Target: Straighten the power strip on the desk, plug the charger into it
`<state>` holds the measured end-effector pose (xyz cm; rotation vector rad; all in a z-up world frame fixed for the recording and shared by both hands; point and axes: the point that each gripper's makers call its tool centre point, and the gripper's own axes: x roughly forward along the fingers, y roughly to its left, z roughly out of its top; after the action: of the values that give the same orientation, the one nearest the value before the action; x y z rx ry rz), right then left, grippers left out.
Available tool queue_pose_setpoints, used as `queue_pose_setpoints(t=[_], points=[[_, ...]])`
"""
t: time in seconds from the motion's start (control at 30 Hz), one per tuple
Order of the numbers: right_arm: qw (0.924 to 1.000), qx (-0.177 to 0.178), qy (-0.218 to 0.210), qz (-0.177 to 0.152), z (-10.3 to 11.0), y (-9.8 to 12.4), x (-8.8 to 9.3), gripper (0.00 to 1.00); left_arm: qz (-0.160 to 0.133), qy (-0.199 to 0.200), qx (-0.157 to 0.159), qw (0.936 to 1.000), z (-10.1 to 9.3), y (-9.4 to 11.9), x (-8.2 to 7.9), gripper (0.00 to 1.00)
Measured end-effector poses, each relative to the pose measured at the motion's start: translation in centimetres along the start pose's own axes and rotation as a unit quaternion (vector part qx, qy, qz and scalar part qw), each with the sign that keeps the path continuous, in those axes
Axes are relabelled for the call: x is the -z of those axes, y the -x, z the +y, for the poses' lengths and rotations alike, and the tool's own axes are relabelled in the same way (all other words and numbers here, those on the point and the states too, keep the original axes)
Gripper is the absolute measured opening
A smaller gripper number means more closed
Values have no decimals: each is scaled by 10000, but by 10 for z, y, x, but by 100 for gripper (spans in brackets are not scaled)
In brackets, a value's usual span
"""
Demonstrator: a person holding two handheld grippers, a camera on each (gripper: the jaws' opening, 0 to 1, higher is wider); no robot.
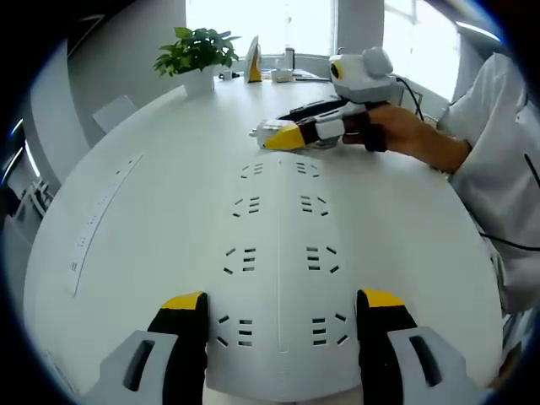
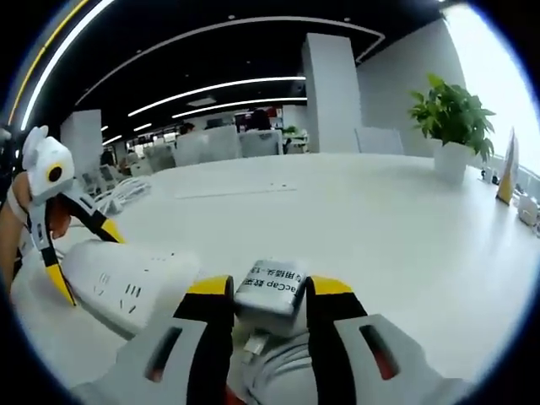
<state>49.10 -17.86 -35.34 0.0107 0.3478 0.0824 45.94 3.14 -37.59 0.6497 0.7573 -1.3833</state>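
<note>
Left gripper view: left gripper (image 1: 280,305) jaws spread wide, astride the near end of the white power strip (image 1: 278,253), which runs away across the white desk (image 1: 152,211); whether the jaws touch its sides, cannot tell. Socket slots in two rows. Beyond its far end, the right gripper (image 1: 287,137) lies low, a hand (image 1: 405,133) behind it. Potted plant (image 1: 197,57) far left. Right gripper view: yellow-tipped jaws clamp a grey, boxy charger (image 2: 270,288), label print too small to read, cable partly hidden below. Strip's rounded end sits left, the left gripper (image 2: 80,257) straddling it.
</note>
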Motion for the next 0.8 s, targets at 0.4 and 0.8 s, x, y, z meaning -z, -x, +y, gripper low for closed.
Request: queue_pose_setpoints(t=[0.4, 0.8], points=[[9977, -589, 338, 31, 2, -3, -1, 31, 6, -9, 3, 10000, 0, 0, 0, 73], [9725, -2185, 799, 101, 5, -6, -1, 29, -1, -7, 2, 10000, 0, -1, 0, 73]])
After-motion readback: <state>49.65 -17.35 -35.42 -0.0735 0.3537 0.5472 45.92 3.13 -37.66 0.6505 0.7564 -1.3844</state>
